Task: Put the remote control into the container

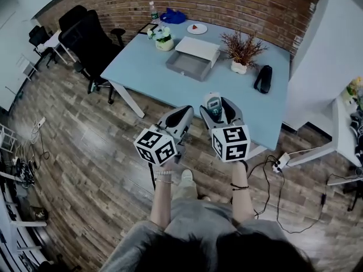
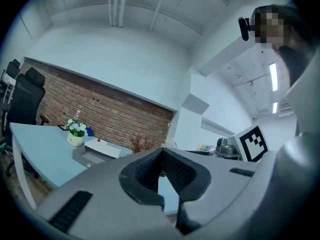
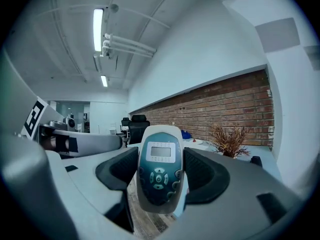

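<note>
My right gripper (image 1: 216, 103) is shut on the remote control (image 1: 214, 106), a white handset with a dark teal face, a small screen and buttons. In the right gripper view the remote control (image 3: 160, 170) stands upright between the two black pads (image 3: 201, 171). The container (image 1: 189, 65), a shallow grey tray, lies on the light blue table (image 1: 147, 67) with a white box (image 1: 197, 49) against its far side. Both grippers hover at the table's near edge, well short of the tray. My left gripper (image 1: 182, 113) is shut on nothing, its tips (image 2: 161, 153) meeting.
On the table stand a dried plant in a white pot (image 1: 241, 51), a flower pot (image 1: 163, 39), a black pouch (image 1: 263, 78), a plate (image 1: 197, 28) and a bottle (image 1: 153, 10). Black office chairs (image 1: 85, 35) stand left of it. A power strip (image 1: 281, 162) with cables lies on the wooden floor.
</note>
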The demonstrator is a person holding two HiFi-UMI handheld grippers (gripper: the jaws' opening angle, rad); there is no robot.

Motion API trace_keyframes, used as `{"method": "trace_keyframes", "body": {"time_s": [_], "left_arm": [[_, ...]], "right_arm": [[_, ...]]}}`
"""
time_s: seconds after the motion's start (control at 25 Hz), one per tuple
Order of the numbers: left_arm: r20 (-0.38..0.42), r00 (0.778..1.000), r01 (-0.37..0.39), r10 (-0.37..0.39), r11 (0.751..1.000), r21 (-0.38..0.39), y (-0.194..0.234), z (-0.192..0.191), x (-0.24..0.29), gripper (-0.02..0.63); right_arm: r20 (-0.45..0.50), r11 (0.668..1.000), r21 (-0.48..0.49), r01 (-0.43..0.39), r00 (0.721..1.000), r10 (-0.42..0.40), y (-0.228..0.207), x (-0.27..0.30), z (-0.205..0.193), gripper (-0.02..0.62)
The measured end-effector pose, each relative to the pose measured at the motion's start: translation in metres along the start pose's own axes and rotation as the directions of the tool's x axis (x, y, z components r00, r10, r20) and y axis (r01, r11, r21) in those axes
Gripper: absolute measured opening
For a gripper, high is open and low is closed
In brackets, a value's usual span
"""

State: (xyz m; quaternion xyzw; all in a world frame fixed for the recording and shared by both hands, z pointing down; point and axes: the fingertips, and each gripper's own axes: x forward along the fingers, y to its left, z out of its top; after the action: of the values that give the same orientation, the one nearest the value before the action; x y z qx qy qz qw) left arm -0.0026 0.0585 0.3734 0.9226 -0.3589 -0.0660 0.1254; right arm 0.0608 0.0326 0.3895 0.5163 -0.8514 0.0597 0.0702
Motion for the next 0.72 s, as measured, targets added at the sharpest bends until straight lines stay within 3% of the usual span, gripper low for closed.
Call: {"method": "trace_keyframes", "body": {"time_s": [0.72], "left_arm": [[-0.004, 0.998, 0.067, -0.067, 0.998, -0.011, 0.08, 0.029, 0.054, 0.003]], "right_arm": [[-0.007, 0.998, -0.027, 0.051, 0.999, -0.051, -0.029, 0.082, 0.026, 0.285]]}}
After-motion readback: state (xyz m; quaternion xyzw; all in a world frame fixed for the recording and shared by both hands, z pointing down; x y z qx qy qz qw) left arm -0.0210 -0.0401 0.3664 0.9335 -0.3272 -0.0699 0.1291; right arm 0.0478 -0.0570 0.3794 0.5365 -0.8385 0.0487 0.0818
